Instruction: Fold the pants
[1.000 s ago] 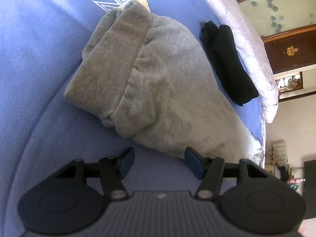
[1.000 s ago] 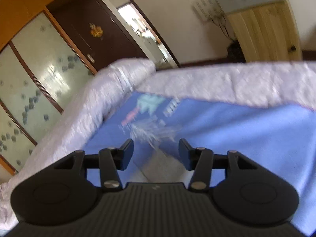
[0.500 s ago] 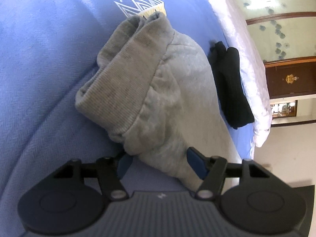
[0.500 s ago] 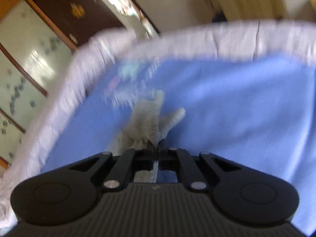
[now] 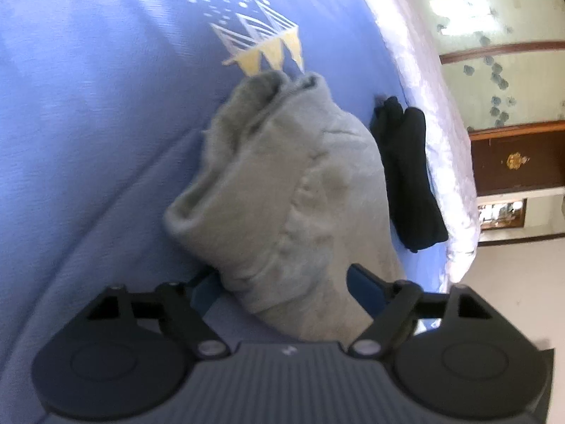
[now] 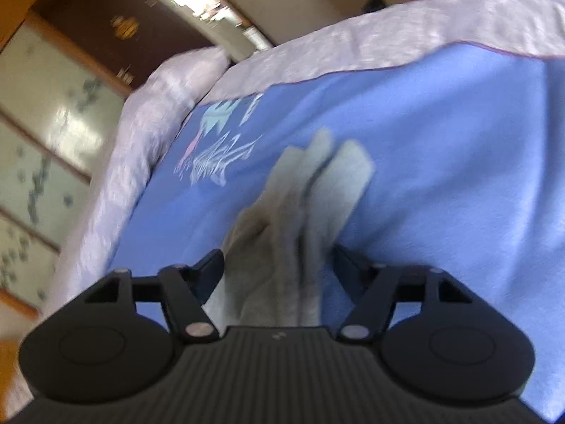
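Grey sweatpants [image 5: 293,190] lie bunched on a blue bed sheet [image 5: 88,106], ribbed waistband end toward the camera in the left wrist view. My left gripper [image 5: 282,288] is open, its jaws standing on either side of the near edge of the pants. In the right wrist view the grey leg ends [image 6: 303,205] run forward between the jaws of my right gripper [image 6: 279,265], which is open around them. This view is blurred.
A folded black garment [image 5: 406,176] lies beside the grey pants near the bed's white quilted edge [image 5: 441,141]. The sheet has crown prints [image 5: 261,42]. A wardrobe with glass panels [image 6: 39,141] and a dark door [image 5: 515,159] stand beyond the bed.
My left gripper has moved forward until its open jaws straddle the pants. My right gripper was shut on the leg ends half a second ago and now stands open around them.
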The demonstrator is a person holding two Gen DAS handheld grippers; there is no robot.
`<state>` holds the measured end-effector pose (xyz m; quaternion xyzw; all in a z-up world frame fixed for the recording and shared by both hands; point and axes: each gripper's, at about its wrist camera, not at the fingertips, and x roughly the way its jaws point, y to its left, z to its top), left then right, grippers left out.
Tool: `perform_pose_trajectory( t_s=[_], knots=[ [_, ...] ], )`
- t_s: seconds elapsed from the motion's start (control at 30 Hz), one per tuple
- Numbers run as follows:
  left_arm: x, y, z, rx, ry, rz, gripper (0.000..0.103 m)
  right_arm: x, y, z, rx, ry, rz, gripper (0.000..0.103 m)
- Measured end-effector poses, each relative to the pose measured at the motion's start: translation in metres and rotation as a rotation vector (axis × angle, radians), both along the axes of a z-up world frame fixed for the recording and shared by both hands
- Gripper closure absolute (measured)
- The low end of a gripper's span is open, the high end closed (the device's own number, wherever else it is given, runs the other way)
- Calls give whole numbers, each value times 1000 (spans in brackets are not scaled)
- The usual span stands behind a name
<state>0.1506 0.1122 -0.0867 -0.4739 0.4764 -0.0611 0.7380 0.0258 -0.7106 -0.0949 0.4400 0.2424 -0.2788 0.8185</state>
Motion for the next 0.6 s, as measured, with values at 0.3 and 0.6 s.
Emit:
perform_pose_trajectory(
  t_s=[0.3, 0.6],
  knots=[
    [12, 14, 42, 4, -14, 26, 89, 8, 26, 67, -149, 21, 54, 92],
    [-7, 42, 90, 99, 42, -61, 89, -56, 47, 132, -170, 52, 150, 91]
  ],
)
